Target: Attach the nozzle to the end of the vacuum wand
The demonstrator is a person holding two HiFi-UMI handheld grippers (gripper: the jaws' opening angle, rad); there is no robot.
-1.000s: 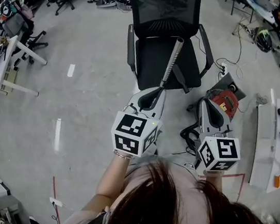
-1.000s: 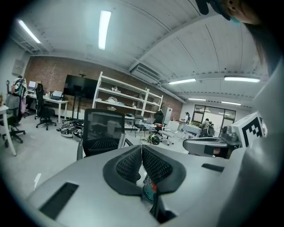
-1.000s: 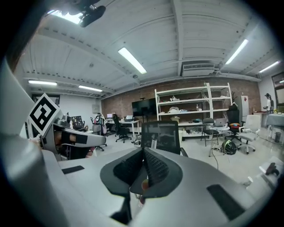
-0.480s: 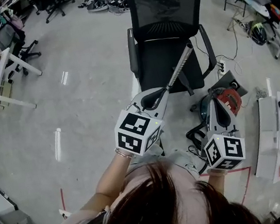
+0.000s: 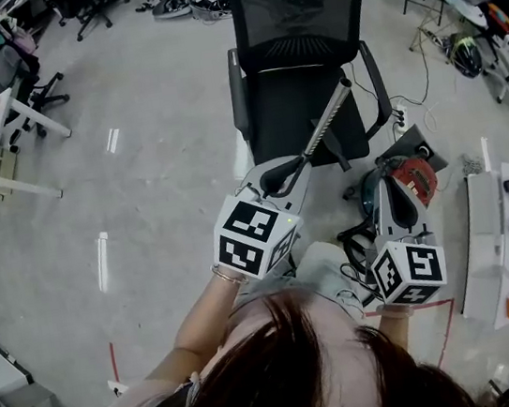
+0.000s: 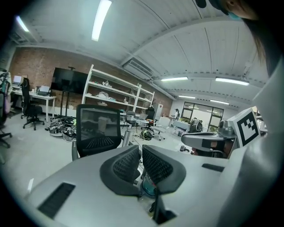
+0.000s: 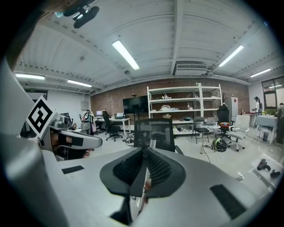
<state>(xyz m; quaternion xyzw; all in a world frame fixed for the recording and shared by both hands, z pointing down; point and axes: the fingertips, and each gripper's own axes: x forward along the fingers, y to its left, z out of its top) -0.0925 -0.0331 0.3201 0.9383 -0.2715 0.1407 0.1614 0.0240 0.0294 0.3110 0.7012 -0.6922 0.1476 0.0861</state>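
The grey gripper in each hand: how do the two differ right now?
The left gripper reaches further toward the black mesh chair than the right gripper, which sits by the red machine. The left gripper grips a silver ribbed wand slanting toward the chair; the right gripper pinches only a thin dark piece. Both are grey and shut.

Swung the vacuum wand's (image 5: 326, 125) far end across the office chair's (image 5: 297, 11) seat toward its picture-right armrest (image 5: 375, 85), edging the left gripper (image 5: 276, 177) and right gripper (image 5: 393, 191) slightly that way too.

A black office chair (image 5: 304, 58) stands on grey floor (image 5: 158, 193), white shelves (image 7: 182, 104) against a brick wall (image 7: 113, 101), strip lights (image 7: 125, 55) overhead.
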